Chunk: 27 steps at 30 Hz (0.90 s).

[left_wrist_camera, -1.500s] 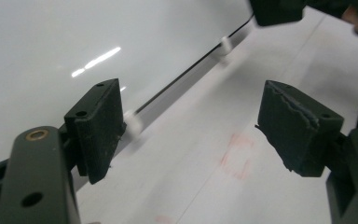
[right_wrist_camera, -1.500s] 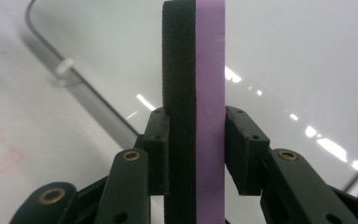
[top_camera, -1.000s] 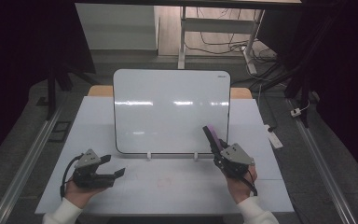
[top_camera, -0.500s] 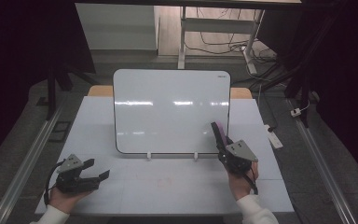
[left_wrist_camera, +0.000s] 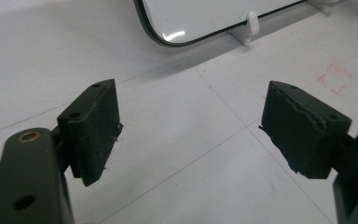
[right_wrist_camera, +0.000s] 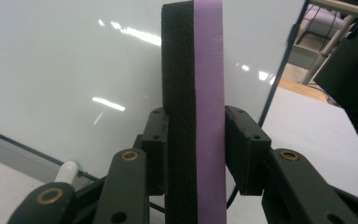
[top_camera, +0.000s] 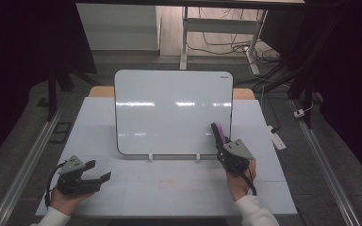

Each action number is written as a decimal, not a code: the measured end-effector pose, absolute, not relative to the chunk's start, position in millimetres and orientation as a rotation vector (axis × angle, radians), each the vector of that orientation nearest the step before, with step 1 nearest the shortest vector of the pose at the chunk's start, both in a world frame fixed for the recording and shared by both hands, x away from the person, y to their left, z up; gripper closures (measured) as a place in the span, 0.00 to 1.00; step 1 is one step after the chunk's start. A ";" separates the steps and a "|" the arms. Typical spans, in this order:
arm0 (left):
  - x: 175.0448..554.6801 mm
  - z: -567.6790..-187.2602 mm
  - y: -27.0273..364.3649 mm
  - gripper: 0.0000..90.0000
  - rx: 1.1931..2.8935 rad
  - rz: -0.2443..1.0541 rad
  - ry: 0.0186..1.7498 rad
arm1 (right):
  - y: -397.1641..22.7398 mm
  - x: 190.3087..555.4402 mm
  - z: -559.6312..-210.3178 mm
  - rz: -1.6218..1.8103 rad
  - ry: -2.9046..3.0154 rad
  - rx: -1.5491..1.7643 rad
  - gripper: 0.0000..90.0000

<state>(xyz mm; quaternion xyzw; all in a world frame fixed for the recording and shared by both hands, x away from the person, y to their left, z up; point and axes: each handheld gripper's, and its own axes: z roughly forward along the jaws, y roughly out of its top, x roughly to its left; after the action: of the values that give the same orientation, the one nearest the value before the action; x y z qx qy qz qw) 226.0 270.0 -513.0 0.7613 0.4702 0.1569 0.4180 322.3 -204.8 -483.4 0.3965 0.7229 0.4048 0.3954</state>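
A white whiteboard [top_camera: 173, 110] stands upright on small white feet at the middle of the white table [top_camera: 169, 197]. My right gripper [top_camera: 222, 143] is at the board's lower right corner, shut on an eraser [top_camera: 218, 132] with a purple back and black felt. In the right gripper view the eraser [right_wrist_camera: 196, 93] stands on edge between the jaws of the right gripper [right_wrist_camera: 196, 154], with the whiteboard [right_wrist_camera: 51, 70] just behind. My left gripper [top_camera: 100, 170] rests near the table's front left corner. Its jaws have just been opening, and in the left gripper view the left gripper [left_wrist_camera: 191, 126] has nothing between them.
A faint red square mark [top_camera: 166, 184] is drawn on the table in front of the board, also seen as the red mark [left_wrist_camera: 334, 78]. A white strip-like device [top_camera: 276, 139] lies off the table's right edge. Metal rails run along the floor on both sides.
My left hand has slid left and toward the table's front edge, away from the board. The right hand with the eraser has barely shifted.
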 end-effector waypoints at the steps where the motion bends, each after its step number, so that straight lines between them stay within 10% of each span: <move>1: 226.1 -513.0 269.7 0.22 1.911 0.395 1.180 | -204.4 322.5 -483.4 1.024 1.837 1.006 0.68; 27: 230.7 -516.4 268.0 0.22 1.934 0.351 1.162 | -254.4 298.4 -481.9 1.236 2.087 0.854 0.44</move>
<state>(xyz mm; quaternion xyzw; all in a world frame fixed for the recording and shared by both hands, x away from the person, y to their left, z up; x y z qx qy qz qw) 230.7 268.0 -516.4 0.7701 0.4629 0.1400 0.4161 298.4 -254.4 -481.9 0.3187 0.7787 0.4614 0.2813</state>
